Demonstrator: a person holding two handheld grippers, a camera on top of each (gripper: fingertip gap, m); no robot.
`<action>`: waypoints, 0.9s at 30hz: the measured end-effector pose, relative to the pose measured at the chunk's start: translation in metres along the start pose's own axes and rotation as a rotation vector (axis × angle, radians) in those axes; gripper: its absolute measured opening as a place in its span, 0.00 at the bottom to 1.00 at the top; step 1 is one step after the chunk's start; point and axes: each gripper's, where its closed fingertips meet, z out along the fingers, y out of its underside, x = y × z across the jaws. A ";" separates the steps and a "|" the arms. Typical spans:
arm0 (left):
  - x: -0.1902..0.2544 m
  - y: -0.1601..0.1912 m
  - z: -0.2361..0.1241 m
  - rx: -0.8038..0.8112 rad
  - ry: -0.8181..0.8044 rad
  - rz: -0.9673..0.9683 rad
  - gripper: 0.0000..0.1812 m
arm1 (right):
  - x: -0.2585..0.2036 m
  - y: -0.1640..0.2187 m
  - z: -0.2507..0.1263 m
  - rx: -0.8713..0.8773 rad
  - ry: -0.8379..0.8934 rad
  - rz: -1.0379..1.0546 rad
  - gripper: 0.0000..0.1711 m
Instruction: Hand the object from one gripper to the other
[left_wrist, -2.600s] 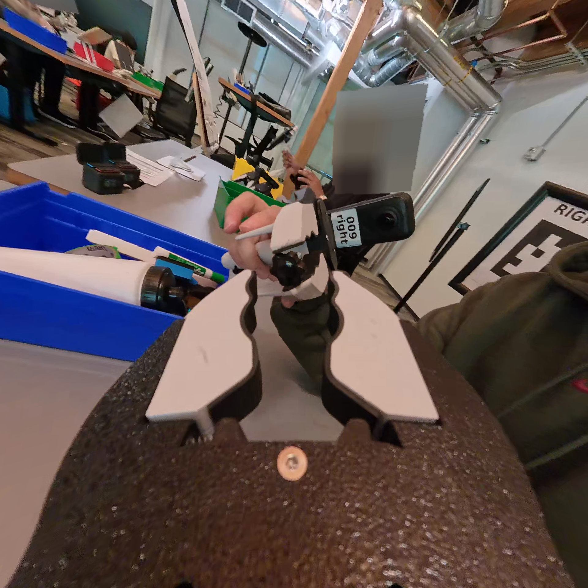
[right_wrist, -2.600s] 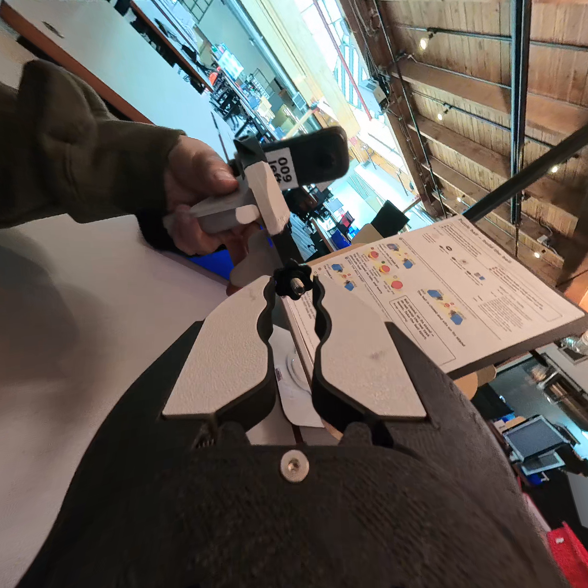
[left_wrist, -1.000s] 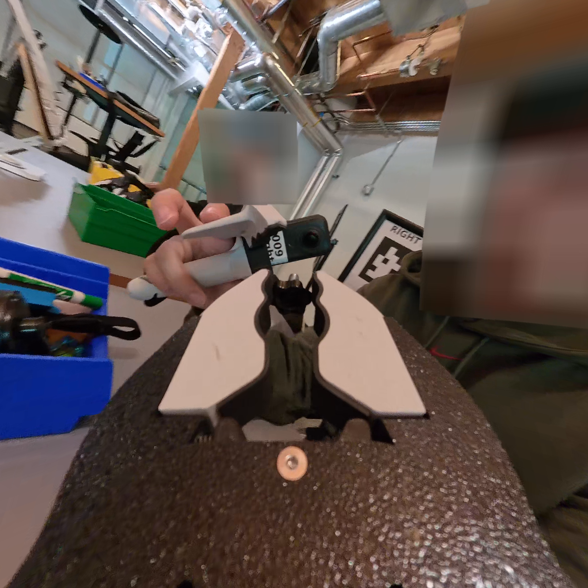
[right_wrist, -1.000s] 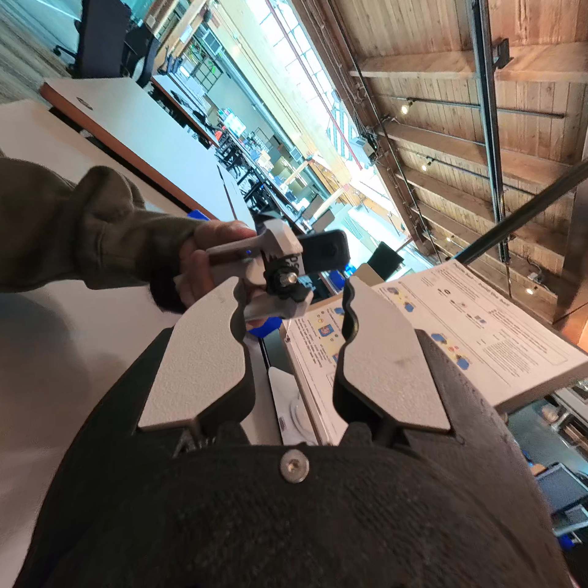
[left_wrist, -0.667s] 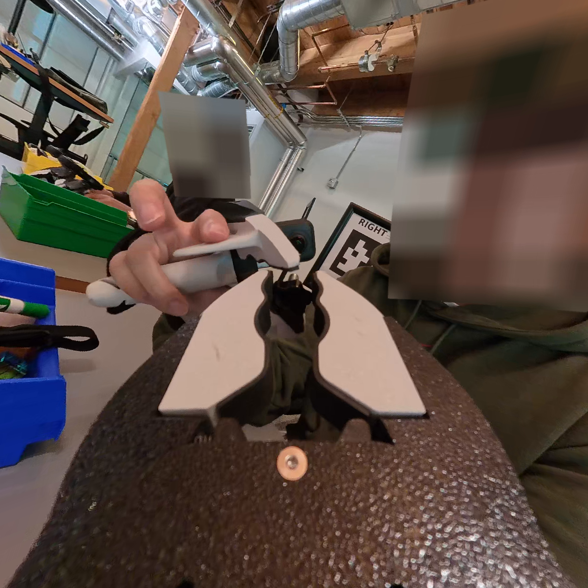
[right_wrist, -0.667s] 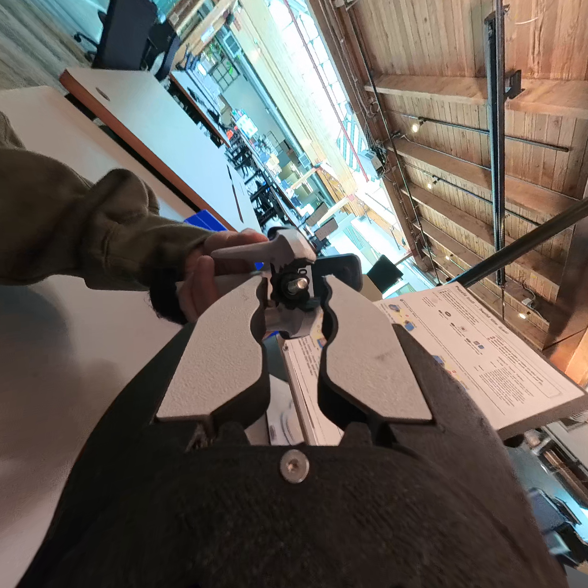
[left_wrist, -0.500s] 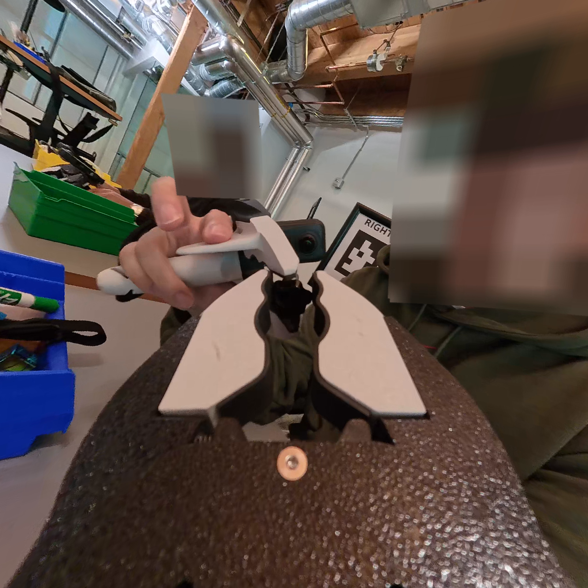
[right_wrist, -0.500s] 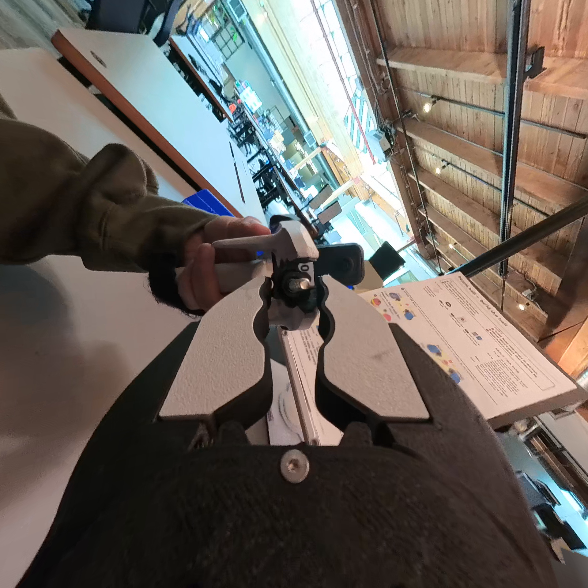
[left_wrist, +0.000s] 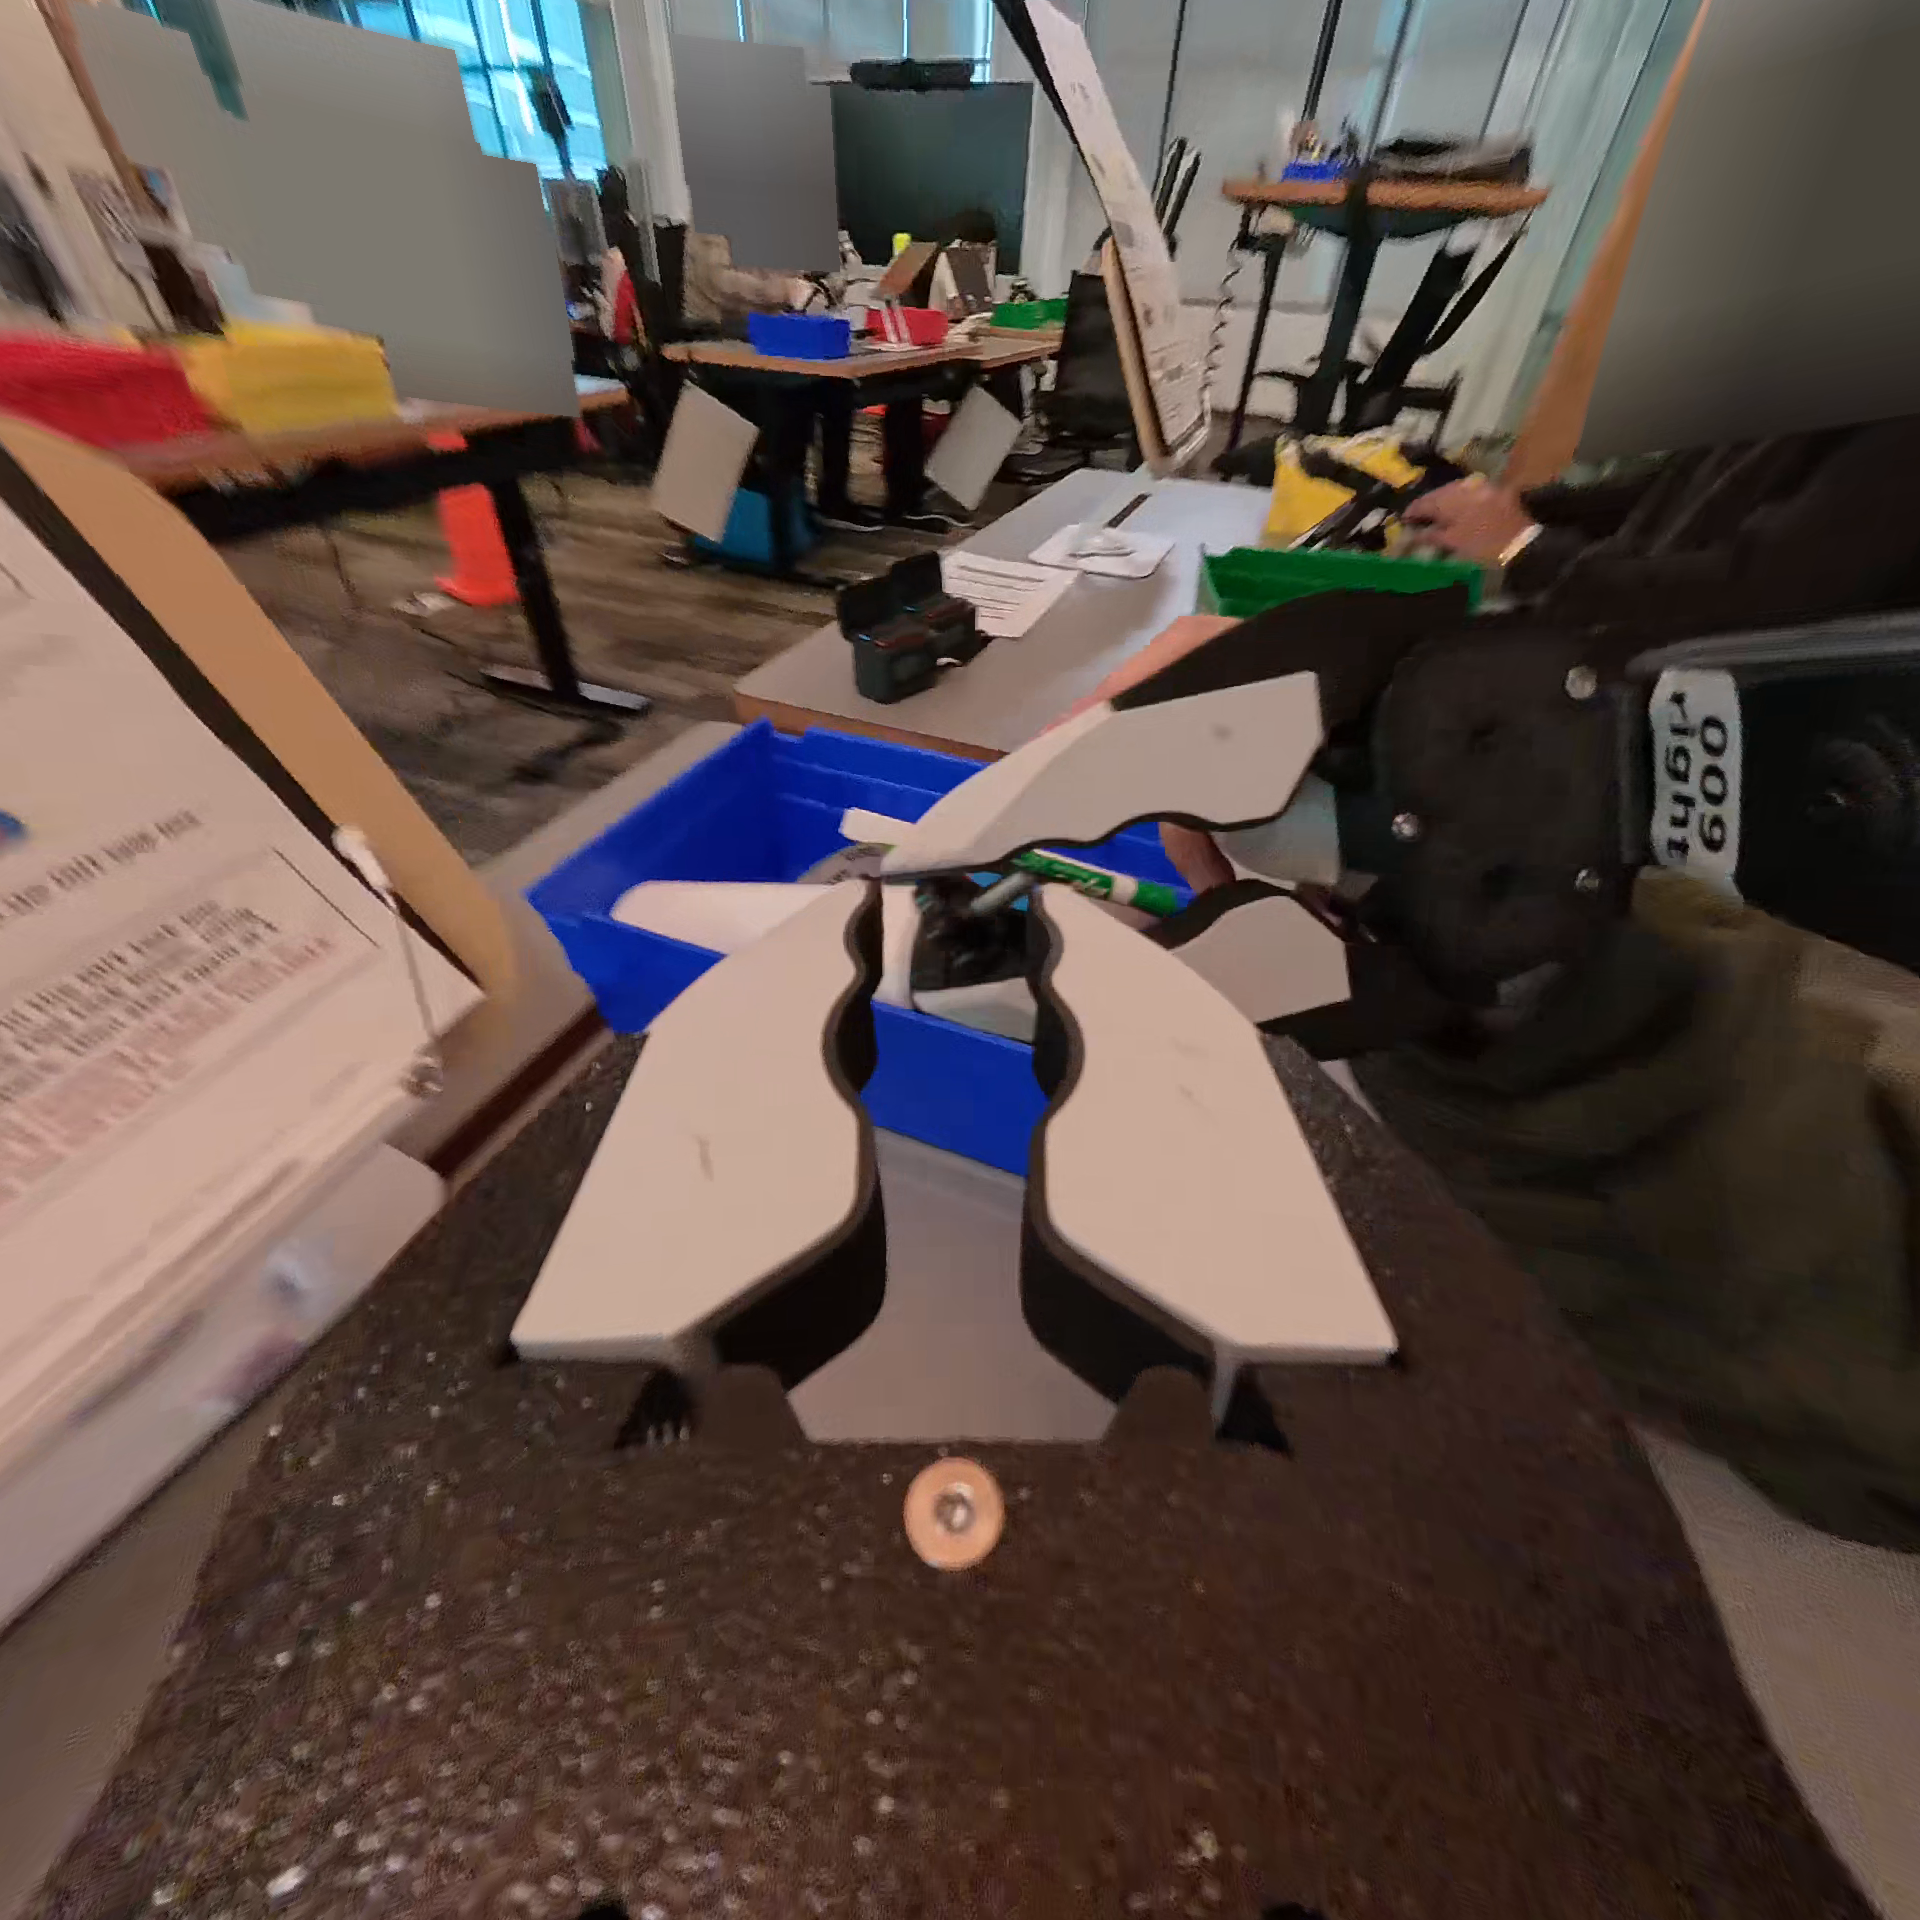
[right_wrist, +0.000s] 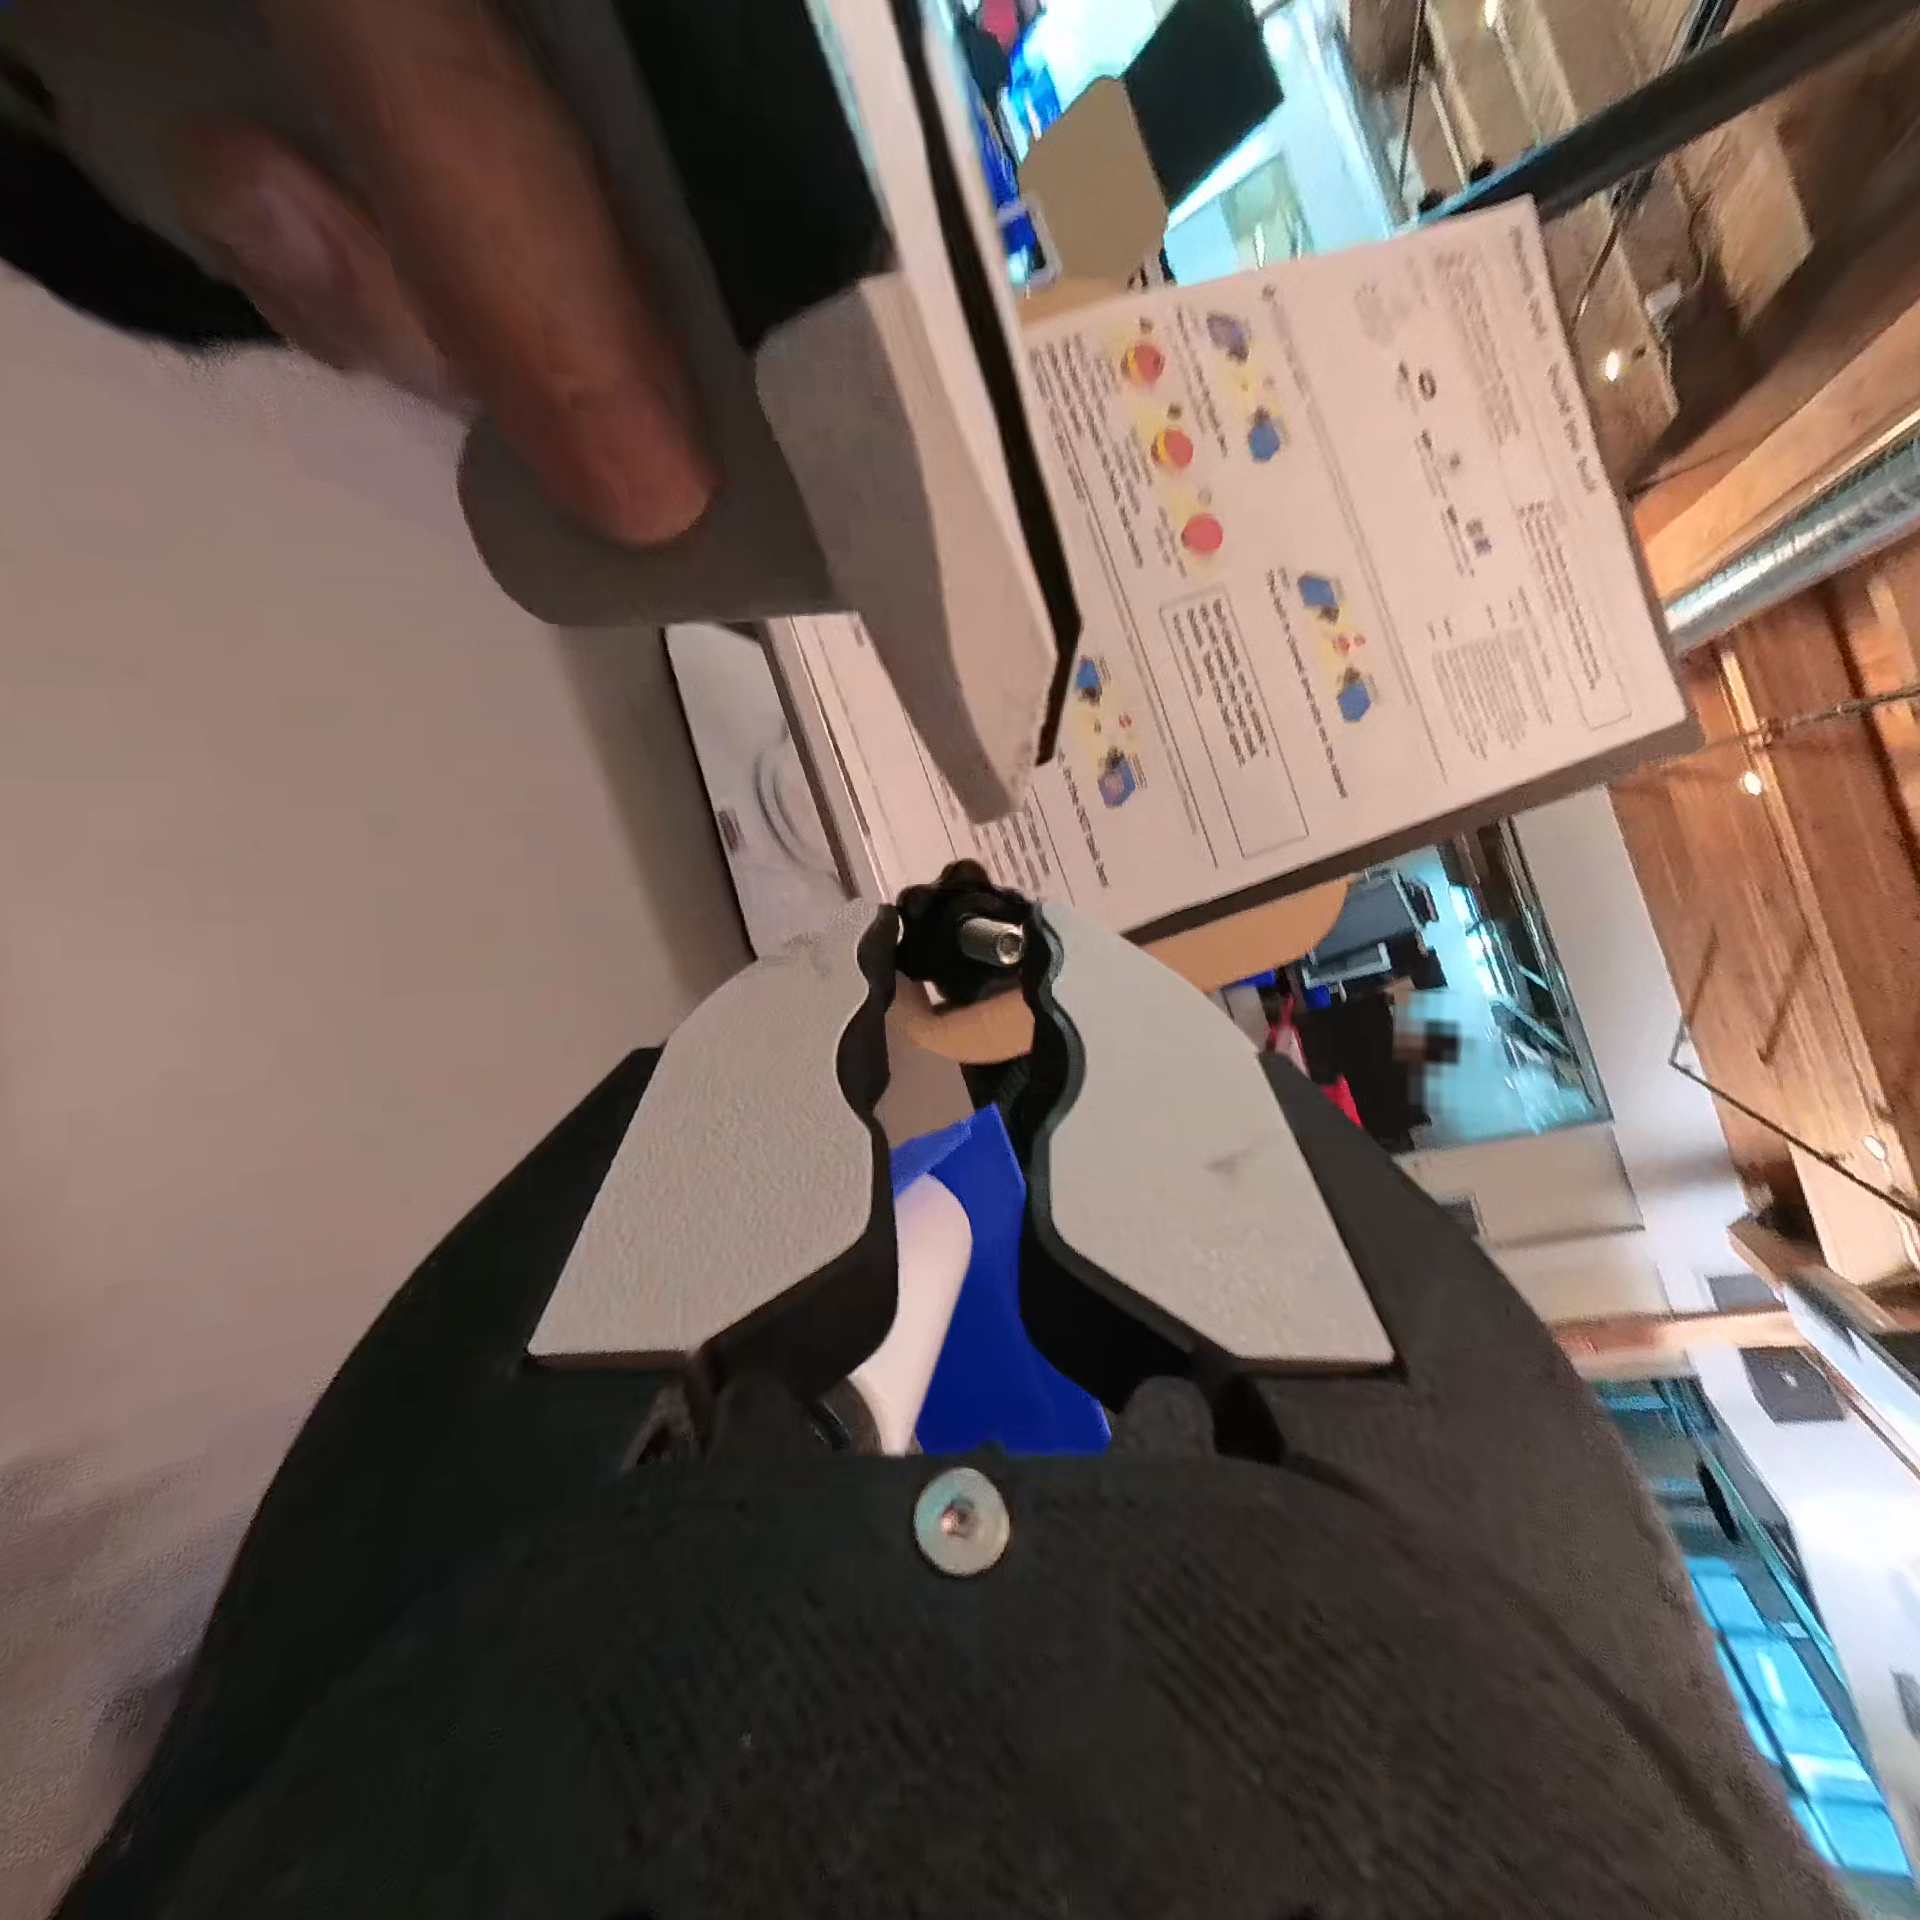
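Right gripper pinches black knob above grey table; left gripper spread.

1. In the left wrist view, a bin sits on the table just beyond the left gripper.
2. A marker lies in the bin.
3. A propped instruction board stands left of the bin.
4. The right gripper reaches in from the right, over the bin.
5. Far behind, a second table carries a tray at its right.
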 end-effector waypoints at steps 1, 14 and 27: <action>0.003 0.000 0.002 -0.012 -0.030 0.065 0.13 | 0.000 0.003 0.001 -0.029 0.001 -0.003 0.13; 0.004 0.016 0.023 -0.165 -0.225 0.233 0.06 | -0.002 0.009 0.005 -0.149 0.016 -0.046 0.14; 0.001 0.016 0.028 -0.199 -0.336 0.409 0.03 | -0.004 0.014 0.000 -0.175 -0.023 -0.002 0.13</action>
